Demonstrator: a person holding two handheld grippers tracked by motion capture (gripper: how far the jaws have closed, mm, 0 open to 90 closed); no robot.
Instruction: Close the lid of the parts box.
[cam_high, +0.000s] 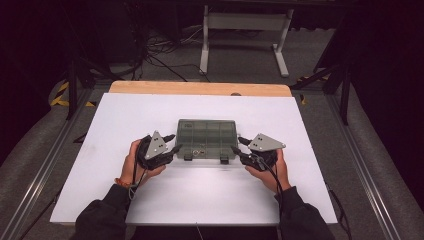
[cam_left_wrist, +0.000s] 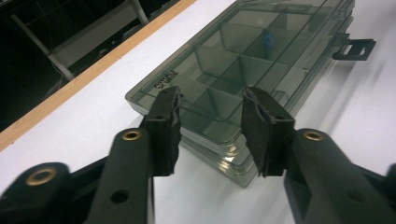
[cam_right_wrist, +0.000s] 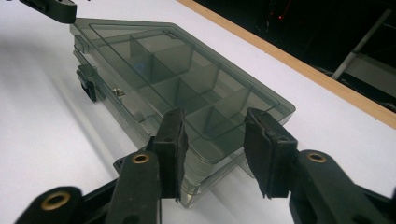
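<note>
Left of centre on the white bench (cam_high: 150, 200): left claw (cam_high: 176, 148), held in the person's left hand (cam_high: 134, 162), grey three-cornered plate on top, tips at the near left corner of the smoky compartment box (cam_high: 206, 135). In the left gripper view, left claw (cam_left_wrist: 212, 130) with jaws apart, black pads standing either side of the box corner (cam_left_wrist: 219, 140), a gap visible between each pad and the plastic; no squeeze on the box. Box lid shut and flat, dividers visible through it, a small blue item (cam_left_wrist: 266, 37) in a far compartment, a black latch (cam_left_wrist: 355, 46) sticking out from the front edge.

Middle of the bench: compartment box lying flat and square to the near edge, two dark latches on its front side, a small metal piece (cam_high: 199, 152) behind the front wall. Wooden strip (cam_high: 200, 88) along the far edge of the bench, beyond the white surface.

Right of centre: right claw (cam_high: 236, 148), in the person's right hand (cam_high: 272, 170), tips at the near right corner of the box. In the right gripper view, right claw (cam_right_wrist: 215, 149) likewise apart, pads flanking the box corner (cam_right_wrist: 201, 172) without pressing; left pad close to the side wall, whether touching it hard to tell. Tip of the other claw at the far corner, top left of that view.
</note>
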